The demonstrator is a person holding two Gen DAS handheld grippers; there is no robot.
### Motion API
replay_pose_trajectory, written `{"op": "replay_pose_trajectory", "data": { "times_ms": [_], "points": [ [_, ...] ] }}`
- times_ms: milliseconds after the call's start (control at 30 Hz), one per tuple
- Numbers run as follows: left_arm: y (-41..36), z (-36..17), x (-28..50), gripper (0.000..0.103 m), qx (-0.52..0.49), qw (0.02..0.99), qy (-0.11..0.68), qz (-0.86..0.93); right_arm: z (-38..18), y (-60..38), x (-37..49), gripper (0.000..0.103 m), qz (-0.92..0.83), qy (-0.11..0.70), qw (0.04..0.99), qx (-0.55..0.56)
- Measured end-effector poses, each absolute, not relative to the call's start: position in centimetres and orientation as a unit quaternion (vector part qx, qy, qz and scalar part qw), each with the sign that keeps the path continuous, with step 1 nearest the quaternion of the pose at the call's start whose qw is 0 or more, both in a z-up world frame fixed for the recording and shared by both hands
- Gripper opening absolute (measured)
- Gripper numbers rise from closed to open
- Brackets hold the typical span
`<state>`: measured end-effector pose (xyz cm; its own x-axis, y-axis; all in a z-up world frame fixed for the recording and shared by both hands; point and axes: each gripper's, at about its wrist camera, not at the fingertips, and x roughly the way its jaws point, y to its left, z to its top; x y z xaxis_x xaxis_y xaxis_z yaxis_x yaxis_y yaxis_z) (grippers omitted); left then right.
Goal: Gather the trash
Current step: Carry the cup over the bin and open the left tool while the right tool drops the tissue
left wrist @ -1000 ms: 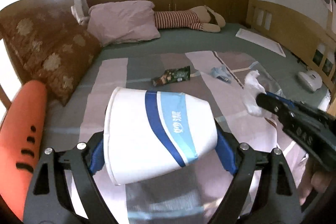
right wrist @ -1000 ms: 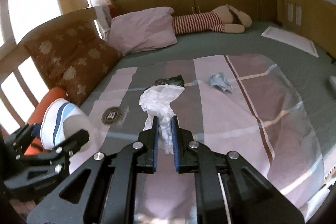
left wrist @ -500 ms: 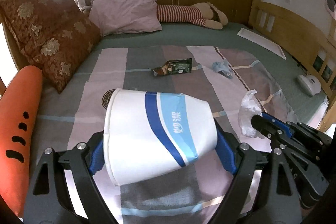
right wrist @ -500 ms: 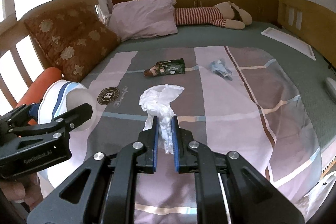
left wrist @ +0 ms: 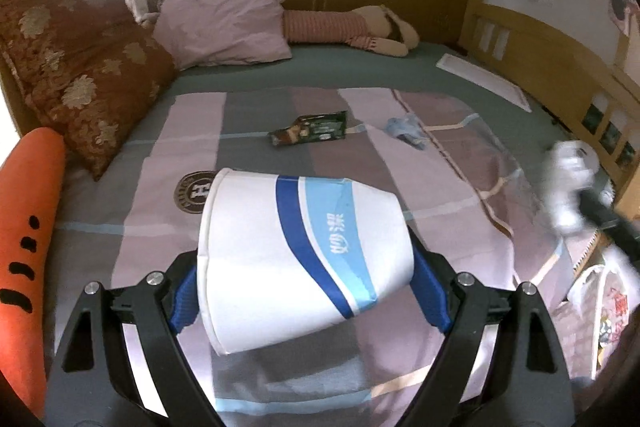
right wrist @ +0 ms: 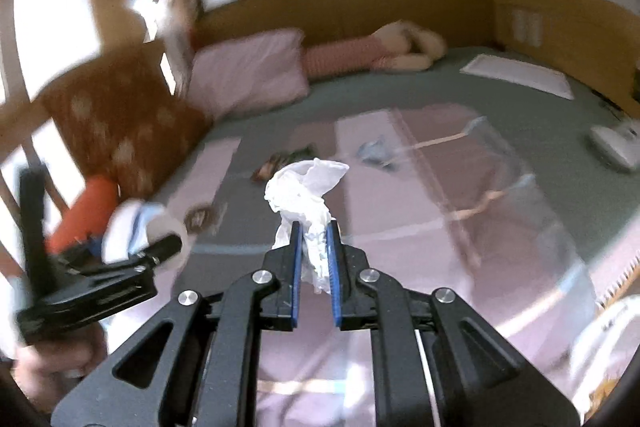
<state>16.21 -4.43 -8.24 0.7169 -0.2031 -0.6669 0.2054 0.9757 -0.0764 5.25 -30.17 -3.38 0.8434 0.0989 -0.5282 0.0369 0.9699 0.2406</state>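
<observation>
A white paper cup [left wrist: 304, 259] with blue stripes lies sideways between the blue pads of my left gripper [left wrist: 308, 297], which is shut on it above the striped bedspread. My right gripper [right wrist: 314, 231] is shut on a crumpled white tissue [right wrist: 304, 187]. In the left wrist view the tissue [left wrist: 568, 183] is blurred near the bed's right edge. The right wrist view shows the cup [right wrist: 136, 227] low on the left, also blurred. A green snack wrapper [left wrist: 312, 129] and a crumpled blue scrap [left wrist: 406, 129] lie on the bedspread further back.
An orange carrot plush [left wrist: 28, 247] and a brown floral cushion [left wrist: 80, 79] line the left side. A pink pillow [left wrist: 224, 27] and a striped plush toy [left wrist: 352, 27] lie at the headboard. A white plastic bag [left wrist: 600, 299] sits beyond the bed's right edge, and a white device [right wrist: 616, 143] rests on the green sheet.
My right gripper has carried the tissue rightwards toward the bed's right edge, and its view is now blurred. The left gripper has stayed in place with the cup.
</observation>
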Motion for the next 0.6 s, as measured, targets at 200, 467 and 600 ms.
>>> {"op": "replay_pose_trajectory", "data": {
  "times_ms": [200, 467, 600],
  "points": [
    [-8.1, -7.9, 14.2, 0.086, 0.027, 0.912, 0.359, -0.195, -4.0, -42.1, -5.7, 0.013, -0.127, 0.290, 0.939, 0.138],
    [-22.0, -6.2, 7.5, 0.085, 0.060, 0.845, 0.369, -0.383, -10.5, -50.5, -13.1, 0.053, -0.239, 0.355, 0.881, 0.201],
    [-30.2, -4.9, 2.7, 0.086, 0.083, 0.795, 0.368, -0.475, -6.7, -52.8, -18.1, 0.079, -0.293, 0.231, 0.892, 0.256]
  ]
}}
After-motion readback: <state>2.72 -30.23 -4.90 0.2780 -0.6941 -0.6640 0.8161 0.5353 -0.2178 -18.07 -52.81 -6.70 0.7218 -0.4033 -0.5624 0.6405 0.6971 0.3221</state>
